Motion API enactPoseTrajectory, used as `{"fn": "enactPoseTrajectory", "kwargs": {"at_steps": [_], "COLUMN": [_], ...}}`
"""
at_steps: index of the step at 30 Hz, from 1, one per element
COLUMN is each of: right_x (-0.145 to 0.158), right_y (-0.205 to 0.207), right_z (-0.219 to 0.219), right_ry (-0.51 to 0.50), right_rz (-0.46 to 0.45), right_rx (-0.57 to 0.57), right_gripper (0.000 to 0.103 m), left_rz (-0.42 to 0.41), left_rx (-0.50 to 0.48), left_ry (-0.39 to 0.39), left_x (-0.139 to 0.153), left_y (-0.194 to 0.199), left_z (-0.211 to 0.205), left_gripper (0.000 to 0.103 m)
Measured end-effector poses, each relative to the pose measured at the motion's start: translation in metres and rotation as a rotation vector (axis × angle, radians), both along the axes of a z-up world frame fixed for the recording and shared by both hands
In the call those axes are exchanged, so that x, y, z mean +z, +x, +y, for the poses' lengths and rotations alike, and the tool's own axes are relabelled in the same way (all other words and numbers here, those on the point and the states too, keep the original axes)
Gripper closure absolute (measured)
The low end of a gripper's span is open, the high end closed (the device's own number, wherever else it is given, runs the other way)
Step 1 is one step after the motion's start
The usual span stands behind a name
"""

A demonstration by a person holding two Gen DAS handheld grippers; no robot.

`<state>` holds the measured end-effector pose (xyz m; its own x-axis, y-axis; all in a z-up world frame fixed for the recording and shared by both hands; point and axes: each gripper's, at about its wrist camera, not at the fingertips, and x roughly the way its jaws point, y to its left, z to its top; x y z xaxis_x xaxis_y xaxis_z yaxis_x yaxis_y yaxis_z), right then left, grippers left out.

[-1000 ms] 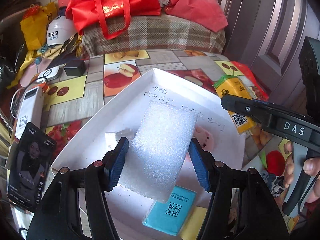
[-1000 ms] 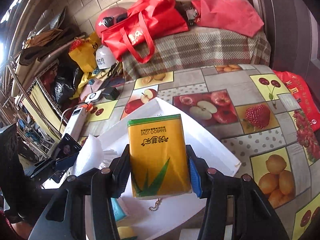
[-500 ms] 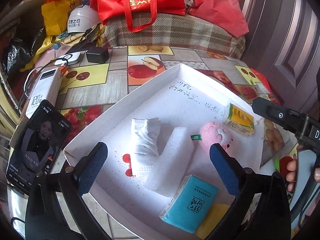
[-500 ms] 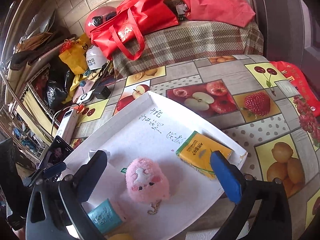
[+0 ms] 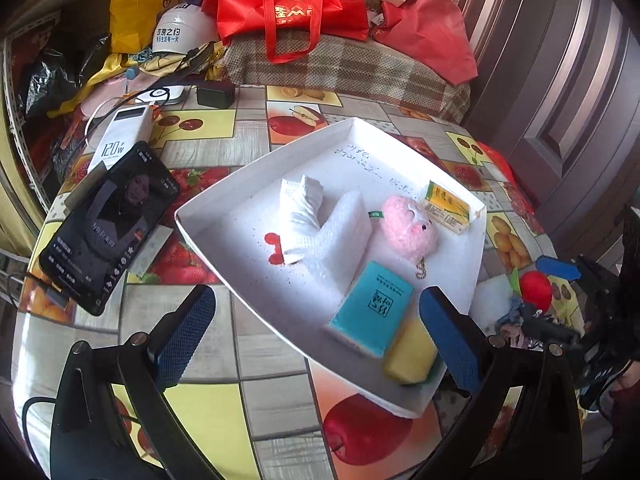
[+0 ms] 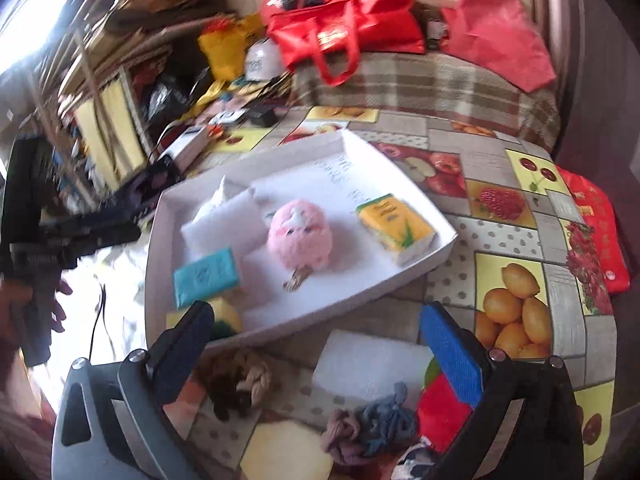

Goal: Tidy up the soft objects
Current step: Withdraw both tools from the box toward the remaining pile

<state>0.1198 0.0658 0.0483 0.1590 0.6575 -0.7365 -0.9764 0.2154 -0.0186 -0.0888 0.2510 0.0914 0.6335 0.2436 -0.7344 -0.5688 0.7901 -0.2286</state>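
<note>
We look over a table [image 5: 256, 360] under a fruit-print oilcloth. At 12 o'clock behind it lies a plaid cushion [image 5: 352, 68] with a red bag [image 5: 292, 4] on top, and a dark door [image 5: 560, 92] stands at 2 o'clock. At 9 o'clock on the table a phone [image 5: 108, 228] leans on a power bank [image 5: 120, 136].

The soft things vary: a fluffy pink plush [image 5: 408, 228], a pale foam block [image 5: 340, 236], a folded white mask [image 5: 300, 216], a teal tissue pack [image 5: 372, 308], a yellow tissue pack [image 5: 446, 208] and a yellow sponge [image 5: 410, 352].

All six sit in the white tray [image 5: 224, 248] at mid-table: the plush at its centre, the yellow tissue pack at 2 o'clock, foam and mask at 10 o'clock, teal pack and sponge at 7 o'clock.

Outside the tray, at 6 o'clock in the right view, we see a white pad [image 6: 368, 368], a brown scrunchie [image 6: 240, 384], a blue-grey scrunchie [image 6: 376, 428] and a red item [image 6: 444, 408].

Our left gripper [image 5: 316, 312] and right gripper [image 6: 316, 336] are both spread wide, pinching nothing.
</note>
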Motion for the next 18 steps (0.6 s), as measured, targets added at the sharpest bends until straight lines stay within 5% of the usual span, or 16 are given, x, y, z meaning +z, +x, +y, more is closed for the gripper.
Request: {"fn": "enactPoseTrajectory", "kwargs": {"at_steps": [4, 13, 18], "right_x": [-0.037, -0.064, -0.071], "right_y": [-0.04, -0.041, -0.062], "right_z": [0.017, 0.037, 0.023], "right_ry": [-0.104, -0.147, -0.135], "right_rz": [-0.049, -0.023, -0.032], "right_rx": [0.123, 0.067, 0.105], "right_gripper": [0.001, 0.014, 0.041], "left_rz": [0.01, 0.023, 0.04], "left_rx": [0.024, 0.025, 0.003], "left_ry": [-0.031, 0.004, 0.0], "left_x": [-0.003, 0.005, 0.004], "left_y": [-0.015, -0.032, -0.028], "left_z": [-0.007, -0.026, -0.036], "left_gripper": [0.0, 0.0, 0.0]}}
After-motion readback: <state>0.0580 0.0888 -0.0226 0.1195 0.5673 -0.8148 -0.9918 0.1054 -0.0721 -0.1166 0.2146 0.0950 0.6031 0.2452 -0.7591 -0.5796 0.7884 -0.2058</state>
